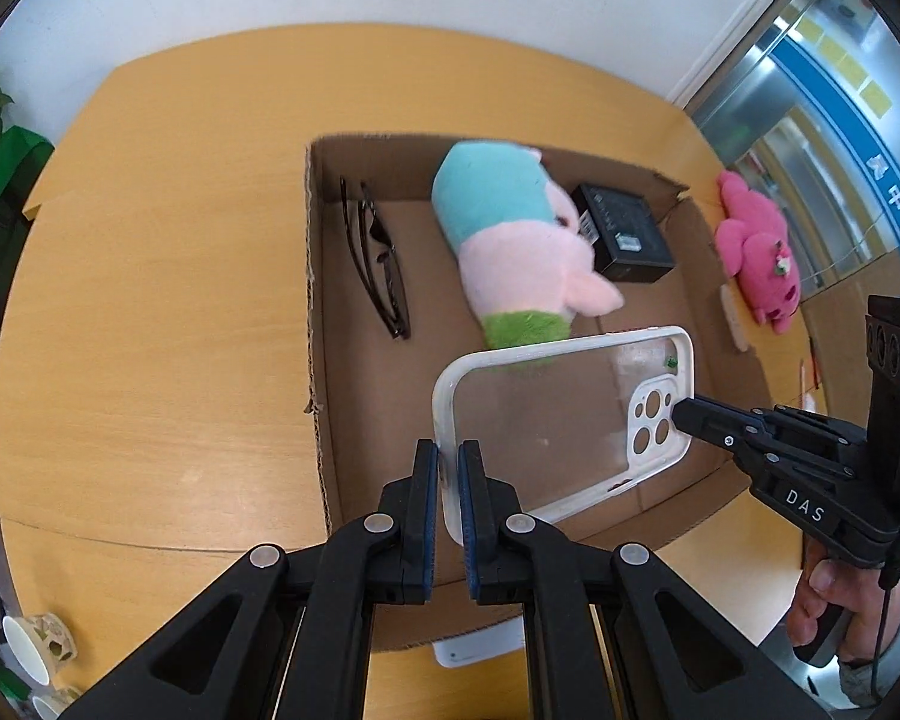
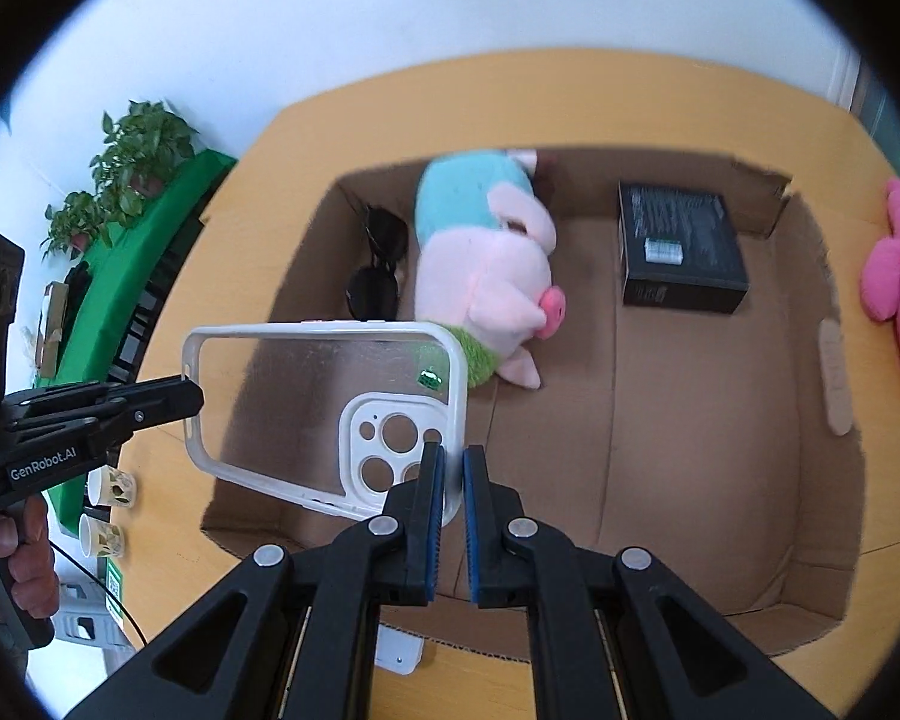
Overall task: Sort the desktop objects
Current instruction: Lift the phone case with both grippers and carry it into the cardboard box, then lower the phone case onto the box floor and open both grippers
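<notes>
The clear phone case (image 1: 561, 420) is held level over the near part of the cardboard box (image 1: 354, 360), pinched at opposite ends by the left hand-held gripper (image 1: 448, 492) and right hand-held gripper (image 2: 453, 498), presumably for controlled lowering.

Bright, even indoor light washes the white wall (image 2: 390, 30); soft shadows gather inside the cardboard box (image 2: 708, 450). Fisheye distortion bends the table (image 1: 150, 300) edges, black vignette rings both views, and the plush pig (image 1: 510, 240) is slightly blurred.
</notes>
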Demonstrator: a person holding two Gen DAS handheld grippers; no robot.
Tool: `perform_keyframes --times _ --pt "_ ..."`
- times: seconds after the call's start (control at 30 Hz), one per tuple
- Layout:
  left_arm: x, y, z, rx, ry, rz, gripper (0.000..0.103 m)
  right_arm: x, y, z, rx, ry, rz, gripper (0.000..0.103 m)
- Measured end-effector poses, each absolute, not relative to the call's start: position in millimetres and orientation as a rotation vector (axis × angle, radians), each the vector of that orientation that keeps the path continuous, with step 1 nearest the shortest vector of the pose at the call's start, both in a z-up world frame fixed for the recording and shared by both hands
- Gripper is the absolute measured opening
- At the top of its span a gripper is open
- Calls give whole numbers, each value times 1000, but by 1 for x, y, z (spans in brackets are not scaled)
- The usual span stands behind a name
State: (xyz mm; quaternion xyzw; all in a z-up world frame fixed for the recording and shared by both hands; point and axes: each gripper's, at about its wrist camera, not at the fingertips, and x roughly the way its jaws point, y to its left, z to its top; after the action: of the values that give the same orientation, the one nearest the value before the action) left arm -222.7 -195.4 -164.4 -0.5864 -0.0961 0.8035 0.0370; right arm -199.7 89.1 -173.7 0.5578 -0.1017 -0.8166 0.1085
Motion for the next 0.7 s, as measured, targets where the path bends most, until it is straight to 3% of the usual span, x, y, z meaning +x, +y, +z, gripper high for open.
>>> perform_keyframes --times 0.3,0.7 --pt "-241 -193 -243 -2090 -324 2362 5 -219 88 -258 1872 -416 -2261 7" --pt "-248 -179 -261 -2299 -177 2384 6 -227 75 -300 1985 -515 -2123 9"
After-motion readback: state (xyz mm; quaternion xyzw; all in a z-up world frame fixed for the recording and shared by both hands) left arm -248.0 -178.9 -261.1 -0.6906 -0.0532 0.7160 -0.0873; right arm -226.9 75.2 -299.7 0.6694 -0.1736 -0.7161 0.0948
